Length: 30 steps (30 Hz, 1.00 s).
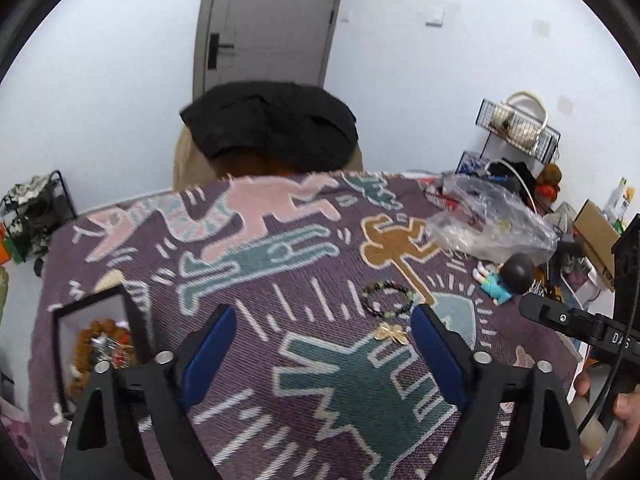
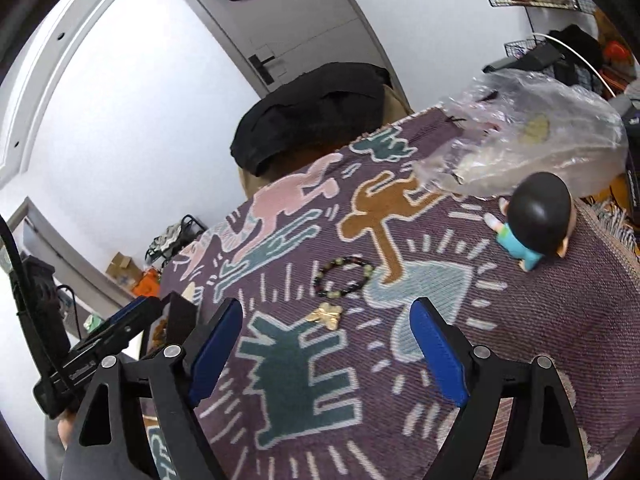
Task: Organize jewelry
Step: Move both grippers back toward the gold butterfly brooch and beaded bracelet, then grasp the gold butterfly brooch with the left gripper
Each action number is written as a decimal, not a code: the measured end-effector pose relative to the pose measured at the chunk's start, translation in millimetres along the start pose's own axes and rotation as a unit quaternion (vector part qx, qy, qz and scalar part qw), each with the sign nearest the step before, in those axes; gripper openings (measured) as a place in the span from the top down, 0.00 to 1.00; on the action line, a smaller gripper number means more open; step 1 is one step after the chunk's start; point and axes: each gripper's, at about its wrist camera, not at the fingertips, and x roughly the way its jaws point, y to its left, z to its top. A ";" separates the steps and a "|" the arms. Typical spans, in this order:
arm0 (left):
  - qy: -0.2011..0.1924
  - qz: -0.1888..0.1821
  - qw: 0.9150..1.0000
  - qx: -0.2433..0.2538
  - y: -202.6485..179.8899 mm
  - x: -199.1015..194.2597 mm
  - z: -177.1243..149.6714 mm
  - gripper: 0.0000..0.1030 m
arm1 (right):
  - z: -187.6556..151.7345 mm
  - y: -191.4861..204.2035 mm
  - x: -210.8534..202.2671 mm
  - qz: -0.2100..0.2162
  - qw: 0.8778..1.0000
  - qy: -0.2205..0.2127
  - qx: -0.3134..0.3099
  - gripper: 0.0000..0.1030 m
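Note:
A dark beaded bracelet [image 1: 387,297] [image 2: 344,277] lies on the purple patterned cloth [image 1: 248,280] [image 2: 520,320], with a small gold clover piece [image 1: 391,333] [image 2: 326,316] just in front of it. My left gripper [image 1: 324,316] is open above the cloth, and the gold piece sits near its right finger. Open too, my right gripper [image 2: 326,312] hovers with the gold piece between and ahead of its blue pads, untouched. A black-framed box [image 1: 100,340] holding orange beads and other jewelry lies at the left; the right wrist view shows a corner of it [image 2: 176,320].
A toy figure [image 1: 504,280] [image 2: 532,220] with a black head lies at the right. Behind it sits a crumpled clear plastic bag [image 1: 488,216] [image 2: 536,136]. A chair with a black garment [image 1: 272,124] [image 2: 316,108] stands beyond the far table edge. Wire shelves [image 1: 520,128] hang on the wall.

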 end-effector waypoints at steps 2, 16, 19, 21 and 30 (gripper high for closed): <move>0.010 -0.004 1.000 0.004 -7.0 10.0 -2.9 0.15 | -1.8 -7.0 1.3 -0.001 1.000 0.001 0.005 0.16; 0.074 -0.010 0.996 0.051 -59.1 85.2 -20.0 0.15 | -12.4 -54.4 9.8 -0.024 0.999 0.011 0.039 0.16; 0.087 -0.010 0.995 0.057 -65.1 100.0 -22.4 0.18 | -12.4 -62.1 12.2 -0.028 0.999 0.013 0.043 0.16; 0.094 -0.008 0.994 0.060 -67.8 109.0 -24.3 0.20 | -11.8 -65.8 15.2 -0.029 0.998 0.015 0.046 0.16; 0.118 0.003 0.989 0.086 -77.7 137.8 -34.0 0.43 | -7.2 -65.8 35.9 -0.033 0.998 0.028 0.046 0.16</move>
